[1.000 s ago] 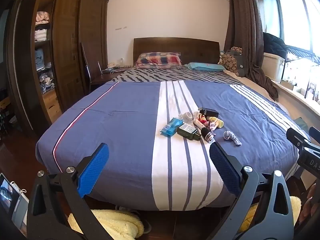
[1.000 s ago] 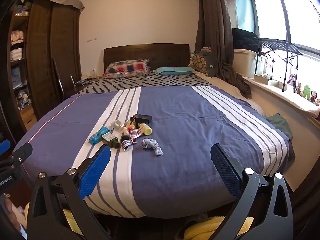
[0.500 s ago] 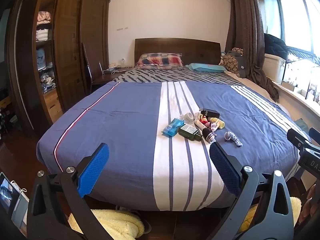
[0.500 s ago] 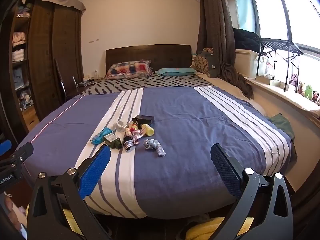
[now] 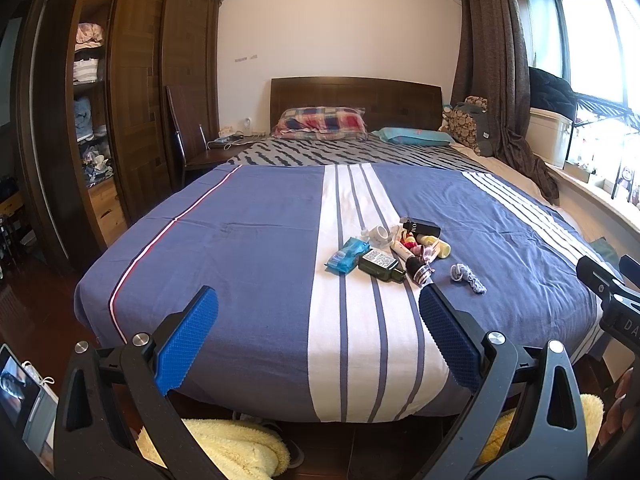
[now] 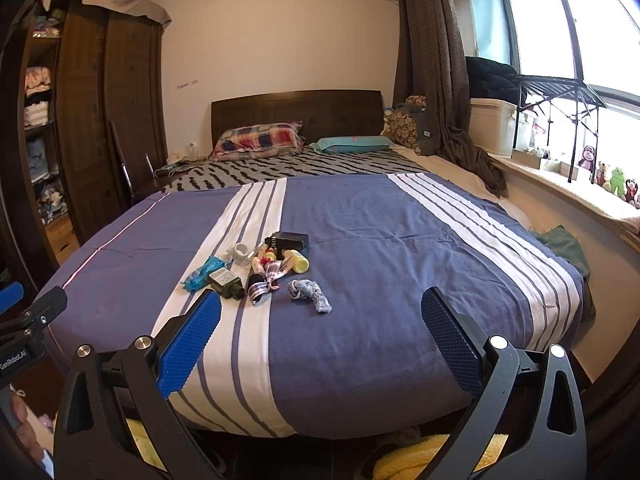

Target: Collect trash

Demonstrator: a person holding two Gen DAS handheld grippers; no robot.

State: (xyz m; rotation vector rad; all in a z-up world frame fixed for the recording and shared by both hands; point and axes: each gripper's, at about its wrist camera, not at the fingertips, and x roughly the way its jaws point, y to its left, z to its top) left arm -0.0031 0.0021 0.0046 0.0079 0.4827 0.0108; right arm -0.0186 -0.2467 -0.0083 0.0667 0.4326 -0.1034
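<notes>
- Left gripper: your tongs are spread wide with nothing between the blue pads, low in the frame at the foot of the bed. Likely an approach stance; no reach begun.
- Trash cluster, centre-right of the left wrist view, left of centre in the right: it lies bunched on the white stripe, well apart from both grippers.
- Leftmost in the pile, a blue wrapped packet, touching a dark green bottle lying on its side, label up.
- Behind them a white tape roll; a black box sits at the far edge.
- A yellow bottle lies on its side just below the box, with a striped ribbon trailing beside it.
- A knotted blue-white rag lies alone to the right, on the blue cloth, nearest your right tool.
- Right gripper: tongs equally wide, holding nothing, low-centre of its frame. The rag looks the easiest first pick.
- No bin shows in either view; you cannot tell where the trash goes.
</notes>
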